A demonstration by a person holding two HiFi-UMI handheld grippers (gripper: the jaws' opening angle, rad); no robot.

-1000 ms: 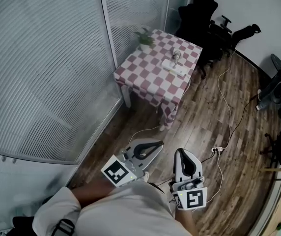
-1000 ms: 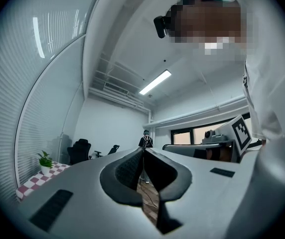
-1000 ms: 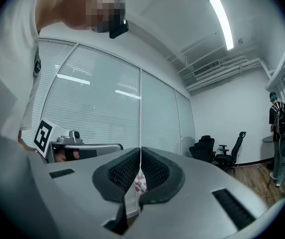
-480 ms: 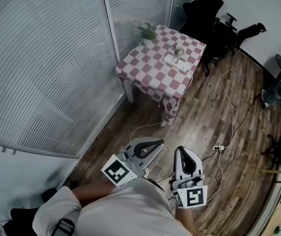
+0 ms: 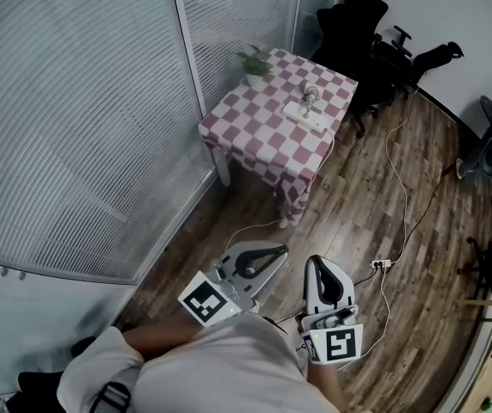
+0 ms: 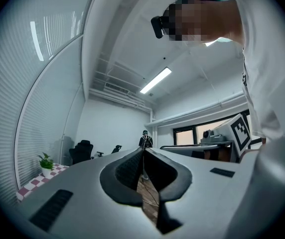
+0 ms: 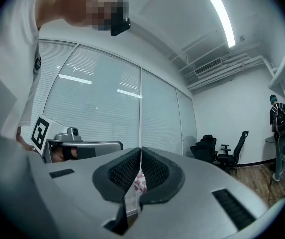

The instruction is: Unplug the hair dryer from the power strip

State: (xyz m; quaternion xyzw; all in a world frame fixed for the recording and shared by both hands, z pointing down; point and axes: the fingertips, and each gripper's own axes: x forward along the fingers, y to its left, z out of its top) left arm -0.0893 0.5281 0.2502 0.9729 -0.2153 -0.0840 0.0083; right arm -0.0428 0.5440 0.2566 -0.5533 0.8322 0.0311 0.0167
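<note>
Head view, left claw [image 5: 279, 249], right claw [image 5: 314, 261] both clenched, floor [image 5: 349, 213] between them and table [image 5: 263, 132].

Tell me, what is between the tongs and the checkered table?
Only wooden floor with a thin white cable lying on it, as the head view shows.

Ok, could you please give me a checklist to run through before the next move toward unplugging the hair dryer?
1. Left tool empty, jaws together: ok.
2. Right tool empty, jaws together: ok.
3. View of the power strip on the table: ok.
4. Plug of the hair dryer seated in the power strip: cannot tell, too small.
5. Reach to the power strip: not ok, the table stands well away across the floor.
6. Path free: not ok, a cable lies on the floor ahead.
</note>
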